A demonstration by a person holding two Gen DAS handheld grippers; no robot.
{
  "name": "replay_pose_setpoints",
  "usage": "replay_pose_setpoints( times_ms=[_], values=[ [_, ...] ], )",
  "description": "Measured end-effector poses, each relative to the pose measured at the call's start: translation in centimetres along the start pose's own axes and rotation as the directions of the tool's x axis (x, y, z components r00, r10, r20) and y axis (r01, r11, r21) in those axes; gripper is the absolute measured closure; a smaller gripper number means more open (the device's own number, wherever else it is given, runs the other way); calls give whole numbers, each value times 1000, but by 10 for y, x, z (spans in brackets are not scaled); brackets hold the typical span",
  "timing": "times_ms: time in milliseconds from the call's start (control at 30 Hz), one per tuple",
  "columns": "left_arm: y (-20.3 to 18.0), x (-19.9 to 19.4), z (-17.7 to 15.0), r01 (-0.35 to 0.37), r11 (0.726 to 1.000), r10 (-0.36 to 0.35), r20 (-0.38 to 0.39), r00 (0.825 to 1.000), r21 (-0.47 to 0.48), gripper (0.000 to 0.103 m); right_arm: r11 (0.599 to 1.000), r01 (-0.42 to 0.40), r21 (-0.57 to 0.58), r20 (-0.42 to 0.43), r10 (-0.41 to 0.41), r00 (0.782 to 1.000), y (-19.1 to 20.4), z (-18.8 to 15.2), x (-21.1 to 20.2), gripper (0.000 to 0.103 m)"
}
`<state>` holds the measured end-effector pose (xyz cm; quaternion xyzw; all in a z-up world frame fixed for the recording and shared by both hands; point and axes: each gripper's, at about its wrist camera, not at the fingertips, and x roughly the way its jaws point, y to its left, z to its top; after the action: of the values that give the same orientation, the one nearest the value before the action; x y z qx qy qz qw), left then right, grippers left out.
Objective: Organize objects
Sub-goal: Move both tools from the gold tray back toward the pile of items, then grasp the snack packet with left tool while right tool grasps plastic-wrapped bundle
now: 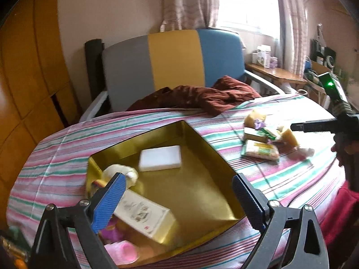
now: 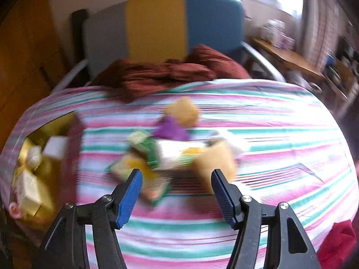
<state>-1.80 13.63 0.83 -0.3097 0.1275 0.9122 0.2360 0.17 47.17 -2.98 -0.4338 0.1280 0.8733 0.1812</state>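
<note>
Gold box [image 1: 208, 148] on striped bedspread [image 1: 280, 177], left side, long axis running diagonally away toward the headboard [image 1: 175, 53]; holds white block [image 1: 160, 158], long carton [image 1: 143, 213]. Loose packets [image 2: 166, 152] heaped mid-bed. Left gripper [image 1: 177, 199] wide, empty; right gripper [image 2: 177, 195] apart, empty, over the packets.

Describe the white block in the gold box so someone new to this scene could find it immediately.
On the striped bedspread sits an open gold box. Toward its far corner, lying flat on the gold floor, is the white block. Unlike the printed carton and the cream plush toy at the near end, it is plain, unmarked and lies alone.
</note>
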Motion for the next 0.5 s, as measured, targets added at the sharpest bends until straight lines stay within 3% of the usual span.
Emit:
replay_pose_setpoints(
  times_ms=[133,300,500],
  values=[
    [-20,10,10,58,998,-57,-17,998,23,7,988,39,150,11,-41,999,-50,2,13,38],
    [-56,25,25,98,990,-95,-28,995,99,7,922,19,386,-12,-15,1000,-105,-11,23,38],
    [-98,53,45,156,971,-146,-72,987,178,7,892,-47,449,8,48,999,-117,-16,20,38]
  ],
)
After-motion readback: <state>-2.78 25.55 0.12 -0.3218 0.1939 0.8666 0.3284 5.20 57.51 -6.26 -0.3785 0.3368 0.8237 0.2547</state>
